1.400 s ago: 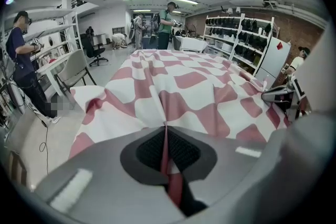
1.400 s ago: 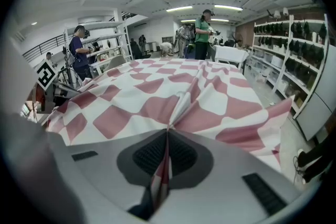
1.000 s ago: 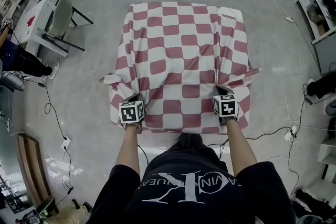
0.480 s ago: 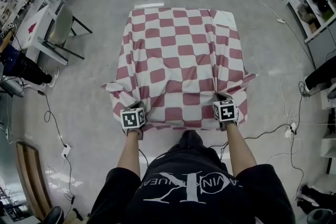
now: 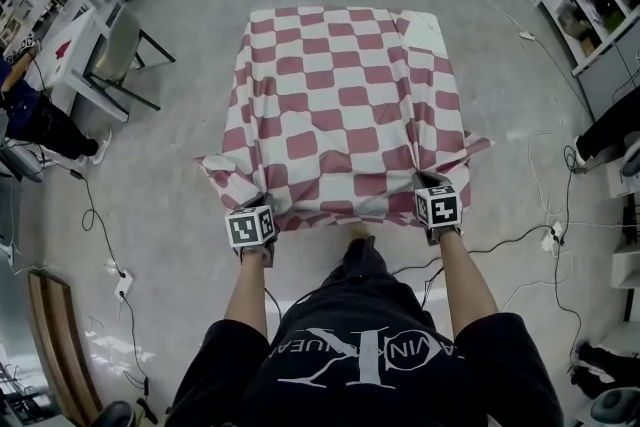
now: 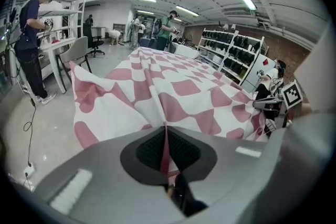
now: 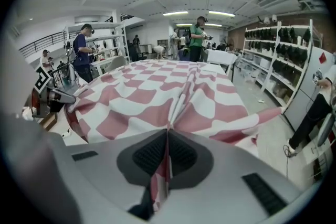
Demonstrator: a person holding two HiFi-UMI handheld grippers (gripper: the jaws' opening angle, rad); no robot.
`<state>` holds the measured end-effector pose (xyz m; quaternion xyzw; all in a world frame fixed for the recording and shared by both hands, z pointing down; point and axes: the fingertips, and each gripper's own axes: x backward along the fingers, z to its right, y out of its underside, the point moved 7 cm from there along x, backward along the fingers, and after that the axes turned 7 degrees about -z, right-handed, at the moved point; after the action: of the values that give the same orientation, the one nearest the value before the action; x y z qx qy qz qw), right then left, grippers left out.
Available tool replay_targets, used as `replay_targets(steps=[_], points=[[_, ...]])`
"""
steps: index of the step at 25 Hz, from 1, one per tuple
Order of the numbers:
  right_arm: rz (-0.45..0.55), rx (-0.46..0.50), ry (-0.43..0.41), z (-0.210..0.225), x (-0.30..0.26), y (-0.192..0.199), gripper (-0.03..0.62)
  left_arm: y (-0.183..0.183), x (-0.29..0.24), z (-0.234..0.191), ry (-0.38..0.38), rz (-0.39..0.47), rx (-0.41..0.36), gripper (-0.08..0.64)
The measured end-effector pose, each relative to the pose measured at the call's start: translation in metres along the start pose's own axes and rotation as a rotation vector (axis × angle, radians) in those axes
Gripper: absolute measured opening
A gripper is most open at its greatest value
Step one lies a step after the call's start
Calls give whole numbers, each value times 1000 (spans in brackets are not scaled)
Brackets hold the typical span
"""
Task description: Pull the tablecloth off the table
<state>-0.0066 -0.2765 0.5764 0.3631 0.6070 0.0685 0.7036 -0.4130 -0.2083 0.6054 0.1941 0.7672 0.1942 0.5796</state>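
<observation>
left gripper (image 6: pixel 166 147) fingers clenched on red-checked tablecloth (image 5: pixel 340 105), right gripper (image 7: pixel 168 152) fingers pinching its near edge

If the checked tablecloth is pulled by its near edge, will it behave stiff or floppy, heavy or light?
Probably floppy: the tablecloth gathers into sharp folds where the left gripper and right gripper pinch it. It looks thin and light, since its side corners hang in loose points. Likely it drags in wrinkles, not as a flat sheet.
</observation>
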Motion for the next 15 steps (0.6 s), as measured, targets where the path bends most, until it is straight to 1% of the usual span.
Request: replay_targets(steps=[2, 4, 8, 12, 15], points=[[22, -29, 1, -1, 6, -2, 15, 0, 4, -1, 6, 13, -11, 14], [38, -49, 2, -1, 11, -5, 15, 1, 7, -1, 12, 28, -5, 14], [30, -49, 2, -1, 19, -5, 15, 7, 11, -3, 33, 27, 26, 14], [28, -71, -6, -1, 24, -5, 15, 5, 15, -5, 42, 13, 13, 14], [28, -88, -17, -2, 23, -5, 15, 3, 15, -8, 48, 21, 26, 14]])
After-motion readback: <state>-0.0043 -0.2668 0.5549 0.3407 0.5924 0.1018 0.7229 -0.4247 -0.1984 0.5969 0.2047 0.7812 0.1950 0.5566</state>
